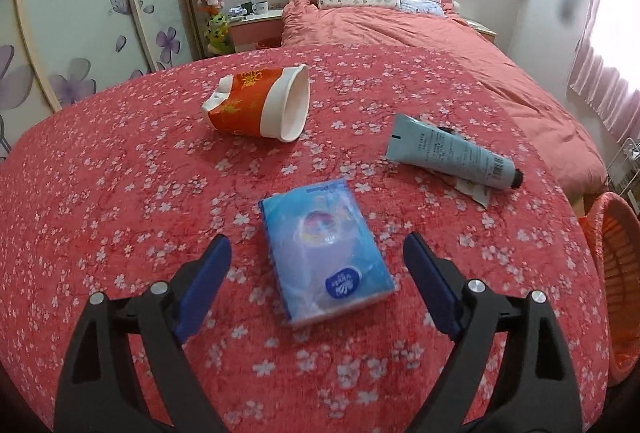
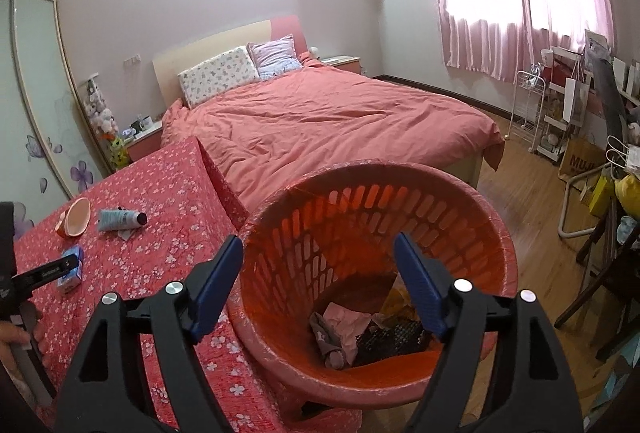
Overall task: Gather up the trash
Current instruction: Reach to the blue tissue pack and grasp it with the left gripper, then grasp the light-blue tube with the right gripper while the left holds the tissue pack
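A blue tissue pack [image 1: 326, 253] lies on the red floral tablecloth [image 1: 120, 173], between the fingers of my open left gripper [image 1: 318, 257]. A crushed orange and white paper cup [image 1: 260, 103] lies on its side farther back. A pale blue tube [image 1: 452, 153] lies at the right on a scrap of paper. My right gripper [image 2: 318, 261] is open and empty above the orange trash basket [image 2: 460, 193], which holds crumpled paper and dark scraps [image 2: 360, 329]. In the right wrist view the tissue pack [image 2: 72, 269], cup [image 2: 74, 219] and tube [image 2: 120, 219] show at the left.
The basket [image 1: 616, 289] stands beside the table's right edge. A bed with a pink cover [image 2: 340, 125] lies beyond the table. A wardrobe [image 1: 80, 13] is at the left. Shelves, a chair and clutter [image 2: 580, 137] line the right wall by the window.
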The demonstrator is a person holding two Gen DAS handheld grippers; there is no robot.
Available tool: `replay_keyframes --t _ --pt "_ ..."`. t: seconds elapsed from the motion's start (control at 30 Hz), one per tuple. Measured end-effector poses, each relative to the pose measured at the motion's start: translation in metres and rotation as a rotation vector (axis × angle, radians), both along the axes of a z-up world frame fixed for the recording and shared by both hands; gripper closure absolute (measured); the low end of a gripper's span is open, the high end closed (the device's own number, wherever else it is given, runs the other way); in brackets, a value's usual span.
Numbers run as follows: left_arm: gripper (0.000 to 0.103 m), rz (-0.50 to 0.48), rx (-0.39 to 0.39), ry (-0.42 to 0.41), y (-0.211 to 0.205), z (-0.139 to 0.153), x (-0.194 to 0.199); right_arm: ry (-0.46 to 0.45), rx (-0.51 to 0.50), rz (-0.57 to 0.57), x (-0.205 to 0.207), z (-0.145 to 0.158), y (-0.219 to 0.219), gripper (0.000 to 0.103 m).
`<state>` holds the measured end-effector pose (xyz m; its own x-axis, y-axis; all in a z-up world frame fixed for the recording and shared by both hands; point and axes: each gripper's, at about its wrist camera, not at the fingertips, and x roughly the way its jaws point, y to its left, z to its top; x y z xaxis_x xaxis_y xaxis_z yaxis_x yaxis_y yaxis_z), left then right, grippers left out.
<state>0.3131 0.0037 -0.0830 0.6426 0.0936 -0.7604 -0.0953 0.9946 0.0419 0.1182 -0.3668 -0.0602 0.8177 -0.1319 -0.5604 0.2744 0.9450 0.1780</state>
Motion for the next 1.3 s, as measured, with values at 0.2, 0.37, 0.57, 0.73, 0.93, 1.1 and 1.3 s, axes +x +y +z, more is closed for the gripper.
replay_keyframes --t 0.2,0.37,0.57,0.73,0.93,1.1,1.3 --pt "0.032 0.038 -0.026 0.062 0.002 -0.013 0.012 0.012 -0.005 0.032 0.002 0.001 0.012 0.026" --pt "0.045 0.045 -0.034 0.043 0.001 -0.013 0.007 0.023 -0.001 0.076 0.008 0.003 0.029 0.026" --pt "0.05 0.017 -0.056 0.038 0.022 -0.011 0.004 0.028 -0.003 0.159 0.02 0.01 0.059 0.026" --pt "0.05 0.037 -0.04 0.035 0.067 -0.01 -0.007 0.039 -0.031 0.243 0.039 0.013 0.093 0.026" --pt "0.05 0.076 -0.017 0.036 0.131 -0.008 -0.019 0.074 -0.021 0.36 0.081 0.009 0.133 0.026" --pt "0.049 0.085 -0.036 0.036 0.163 -0.009 -0.022 0.126 -0.01 0.434 0.127 0.0 0.167 0.026" --pt "0.048 0.083 -0.047 0.037 0.175 -0.009 -0.022 0.173 -0.069 0.444 0.167 -0.015 0.193 0.026"
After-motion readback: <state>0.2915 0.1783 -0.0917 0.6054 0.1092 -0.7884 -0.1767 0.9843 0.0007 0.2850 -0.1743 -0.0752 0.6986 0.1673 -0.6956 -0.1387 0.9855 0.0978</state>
